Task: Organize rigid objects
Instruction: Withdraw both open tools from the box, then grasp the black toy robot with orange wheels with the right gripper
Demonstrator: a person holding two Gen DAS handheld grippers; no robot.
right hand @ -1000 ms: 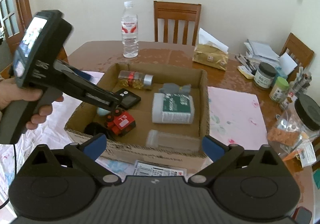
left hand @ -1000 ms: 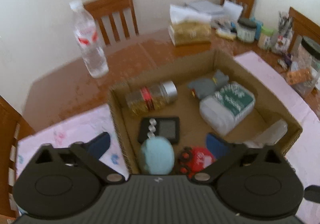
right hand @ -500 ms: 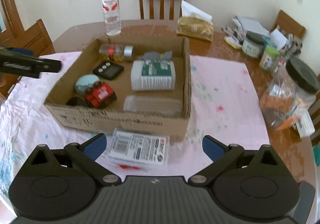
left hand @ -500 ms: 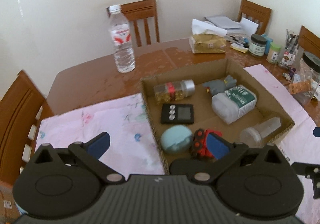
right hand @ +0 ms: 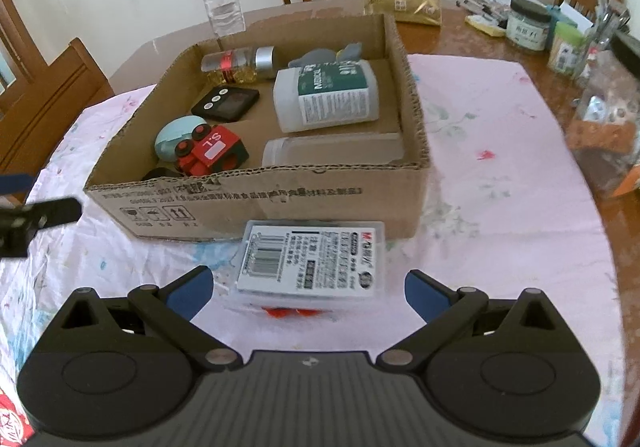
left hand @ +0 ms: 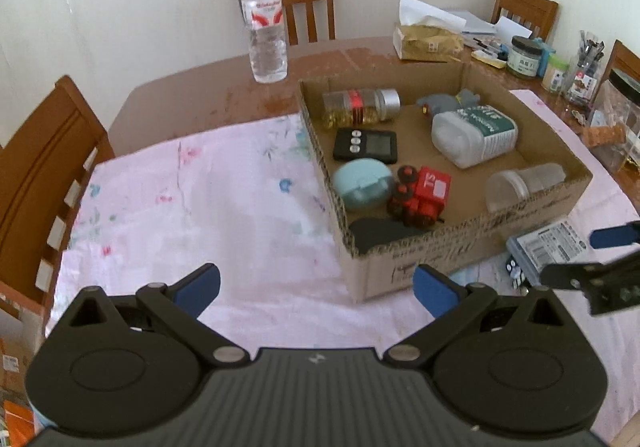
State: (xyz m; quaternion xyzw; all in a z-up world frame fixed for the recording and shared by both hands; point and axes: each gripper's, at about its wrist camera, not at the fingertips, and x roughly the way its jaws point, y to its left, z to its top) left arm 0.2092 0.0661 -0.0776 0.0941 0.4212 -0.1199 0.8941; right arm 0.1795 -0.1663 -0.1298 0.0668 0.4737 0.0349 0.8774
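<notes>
Box: cardboard box (right hand: pixel 256 203) sits on the pink cloth (left hand: pixel 192 207) over the table (left hand: pixel 192 95), centre of the right wrist view, centre right of the left wrist view.
Box contents: white bottle (right hand: pixel 326 95) with green label on its side; gold-filled jar (left hand: pixel 360 107) on its side at the far wall; black timer (left hand: pixel 366 145); pale blue case (left hand: pixel 362 185) touching the red toy vehicle (left hand: pixel 422 195); clear container (left hand: pixel 524 183) lying along the near wall.
Outside box: flat labelled packet (right hand: pixel 314 259) on the cloth, just beside the box's near wall, lower centre of the right wrist view.
Left hand-held gripper (left hand: pixel 316 285): jaws wide, holding nothing, over bare cloth.
Right hand-held gripper (right hand: pixel 308 289): jaws wide, holding nothing, straddling the packet's near end.
Background: water bottle (left hand: pixel 264 19) upright, top centre.
</notes>
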